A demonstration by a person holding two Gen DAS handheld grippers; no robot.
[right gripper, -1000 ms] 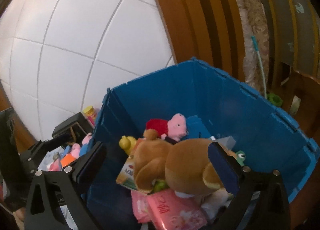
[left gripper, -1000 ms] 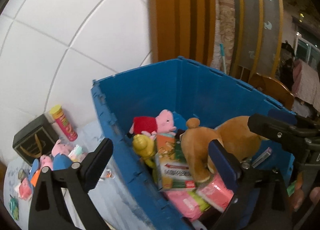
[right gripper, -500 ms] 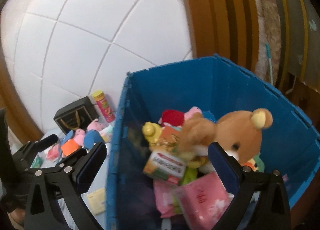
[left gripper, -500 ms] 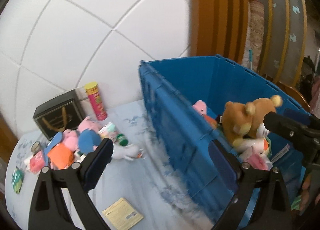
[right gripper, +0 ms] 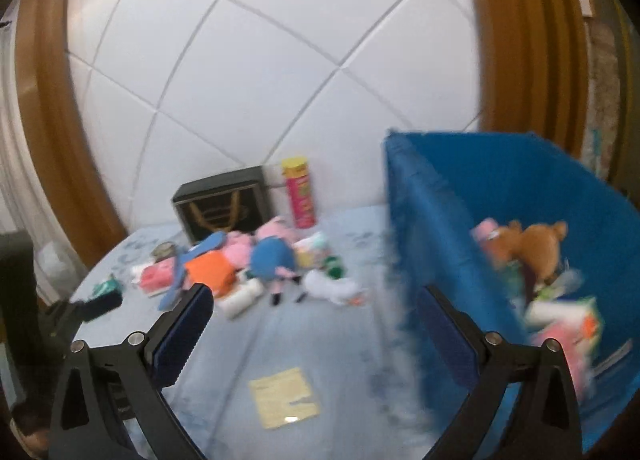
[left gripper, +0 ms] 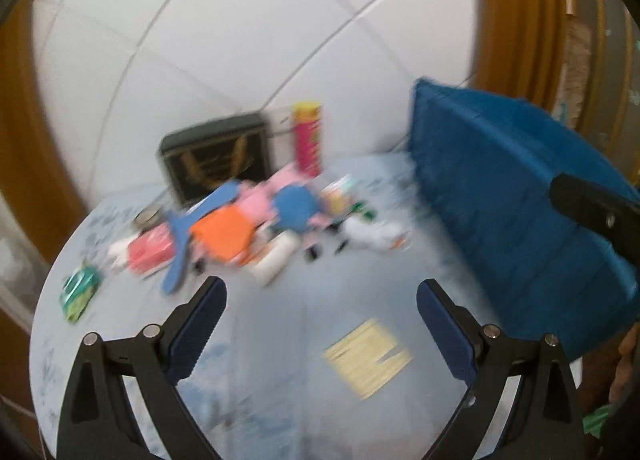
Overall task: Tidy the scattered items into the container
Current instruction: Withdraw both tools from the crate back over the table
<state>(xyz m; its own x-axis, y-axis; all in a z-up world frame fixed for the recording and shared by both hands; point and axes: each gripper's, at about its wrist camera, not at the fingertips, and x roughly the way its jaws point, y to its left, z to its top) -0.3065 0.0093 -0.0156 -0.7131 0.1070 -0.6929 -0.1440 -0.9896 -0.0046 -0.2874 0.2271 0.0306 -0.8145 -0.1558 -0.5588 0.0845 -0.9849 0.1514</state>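
Note:
A blue crate (right gripper: 532, 196) stands on the right of the table; it also shows in the left wrist view (left gripper: 504, 180). Inside lie a brown teddy bear (right gripper: 536, 248) and several packets. A pile of scattered toys and packets (left gripper: 256, 220) lies at the back of the table, also in the right wrist view (right gripper: 256, 264). A yellow card (left gripper: 368, 356) lies flat in front, as the right wrist view (right gripper: 284, 396) shows too. My left gripper (left gripper: 320, 324) is open and empty above the table. My right gripper (right gripper: 316, 328) is open and empty beside the crate's left wall. Both views are blurred.
A black box (right gripper: 220, 208) and a pink tube with a yellow cap (right gripper: 298, 192) stand against the white tiled wall. A green packet (left gripper: 78, 292) lies near the table's left edge. The left gripper's finger (right gripper: 92, 304) shows at the left of the right wrist view.
Both grippers have swung left, away from over the crate toward the table and the pile. The crate's contents have left the left wrist view. Both stay open and empty.

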